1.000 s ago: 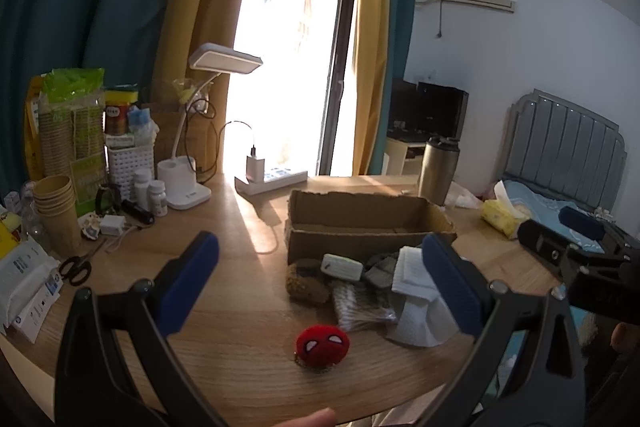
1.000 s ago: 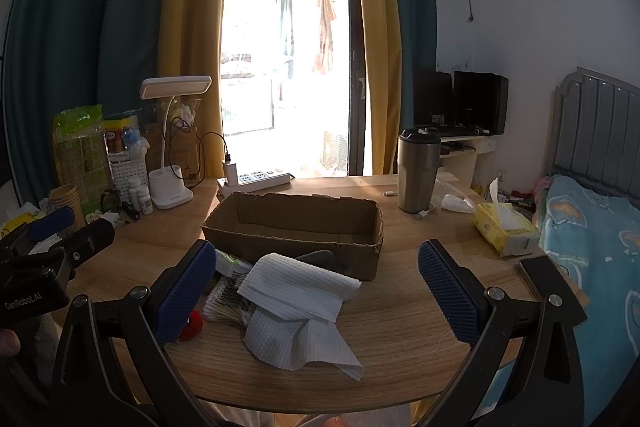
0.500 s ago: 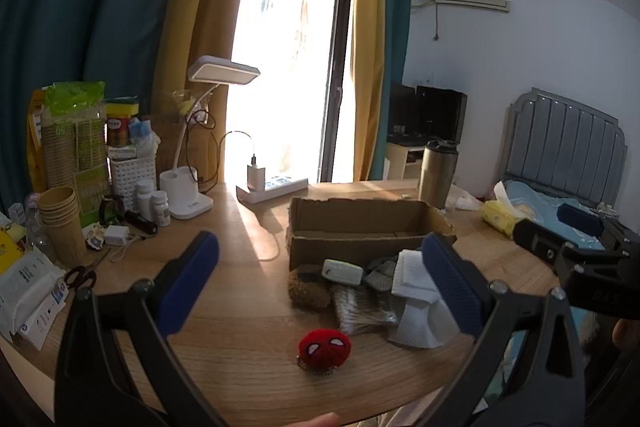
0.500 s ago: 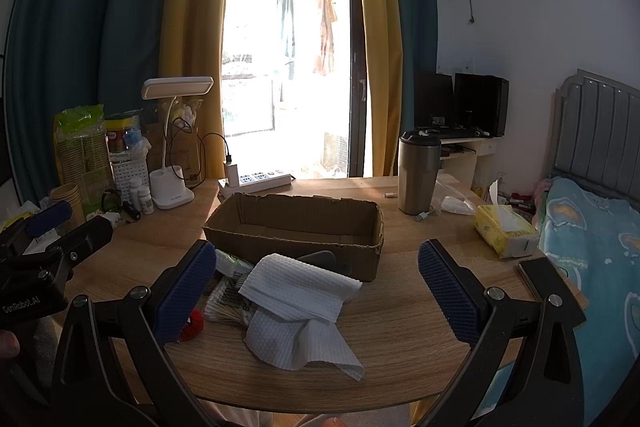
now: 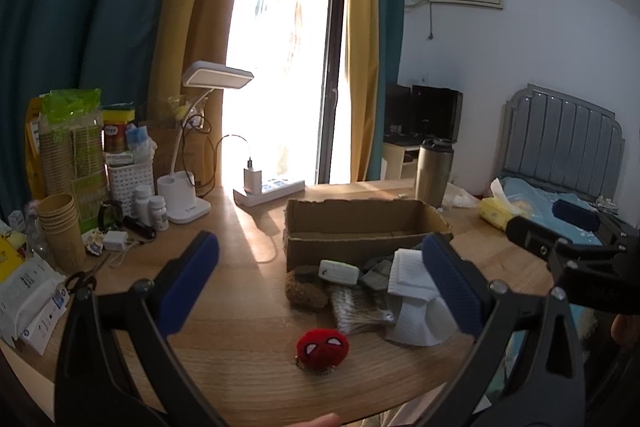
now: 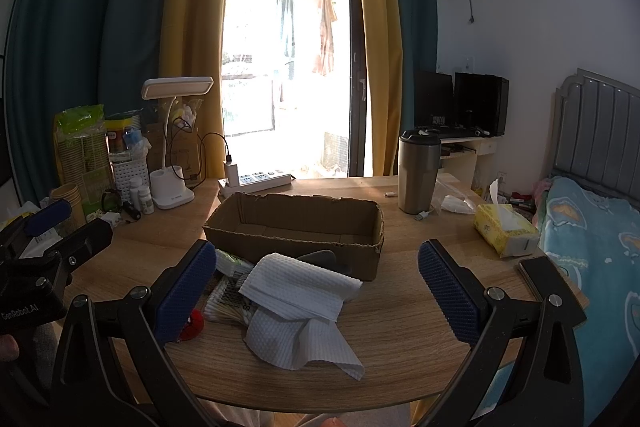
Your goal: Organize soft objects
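Left gripper (image 5: 320, 277): blue-padded fingers spread wide, gripping nothing, held above the round wooden table (image 5: 240, 327).
Right gripper (image 6: 318, 285): likewise splayed and empty, facing the pile from the other side.
Soft things: a small round red plush with white eyes (image 5: 322, 345) lies alone near the table edge; a crumpled white embossed paper towel (image 6: 300, 311) drapes over the heap just in front of the open brown cardboard box (image 6: 296, 227), which looks empty.
Heap: a brown fuzzy lump (image 5: 306, 293), a pale rectangular packet (image 5: 339, 271) and a clear bag of cotton swabs (image 6: 226, 301) lie touching one another.
Risk, towel: pinching it could drag the packet or swabs along (they sit under its folds).
Risk, plush: a sideways nudge might roll it off the near edge.
Risk, box: light card; a bump may shove it toward the steel tumbler (image 6: 418, 171).
Writing: "GenRobot.AI" on the left gripper's body in the right view; other labels too small to read.
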Tool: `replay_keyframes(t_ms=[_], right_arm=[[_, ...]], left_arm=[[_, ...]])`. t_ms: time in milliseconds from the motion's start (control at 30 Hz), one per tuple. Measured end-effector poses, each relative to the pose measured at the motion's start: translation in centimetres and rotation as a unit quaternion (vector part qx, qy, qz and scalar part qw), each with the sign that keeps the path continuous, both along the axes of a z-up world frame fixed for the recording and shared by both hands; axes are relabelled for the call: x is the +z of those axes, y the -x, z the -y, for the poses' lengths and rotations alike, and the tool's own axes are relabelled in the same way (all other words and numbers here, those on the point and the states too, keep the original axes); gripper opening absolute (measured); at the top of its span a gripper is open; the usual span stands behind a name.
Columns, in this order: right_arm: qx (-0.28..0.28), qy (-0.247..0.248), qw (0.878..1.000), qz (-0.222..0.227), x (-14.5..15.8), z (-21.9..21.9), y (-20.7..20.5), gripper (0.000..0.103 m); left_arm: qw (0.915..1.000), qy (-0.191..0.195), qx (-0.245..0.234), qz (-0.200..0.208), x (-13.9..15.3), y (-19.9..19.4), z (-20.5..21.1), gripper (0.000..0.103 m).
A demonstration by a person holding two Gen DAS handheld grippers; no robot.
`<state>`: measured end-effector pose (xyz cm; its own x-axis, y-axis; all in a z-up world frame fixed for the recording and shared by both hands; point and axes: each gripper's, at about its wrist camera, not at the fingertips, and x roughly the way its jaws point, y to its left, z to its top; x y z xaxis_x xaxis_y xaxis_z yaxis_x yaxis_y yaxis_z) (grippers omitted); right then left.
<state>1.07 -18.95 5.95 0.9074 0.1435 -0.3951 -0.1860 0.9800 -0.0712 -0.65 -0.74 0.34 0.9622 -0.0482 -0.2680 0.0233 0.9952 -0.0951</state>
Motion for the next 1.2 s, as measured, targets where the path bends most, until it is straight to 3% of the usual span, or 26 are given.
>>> replay_keyframes(t_ms=[867, 1200], right_arm=[[-0.005, 0.006, 1.0, 0.0, -0.1, -0.1, 0.0, 0.103], [-0.014, 0.013, 1.0, -0.013, -1.3, 0.6, -1.4, 0.103]], left_arm=[[1.0, 0.001, 0.0, -0.003, -0.2, 0.1, -0.1, 0.102], [0.9996, -0.009, 0.008, -0.024, -1.7, -0.8, 0.1, 0.102]])
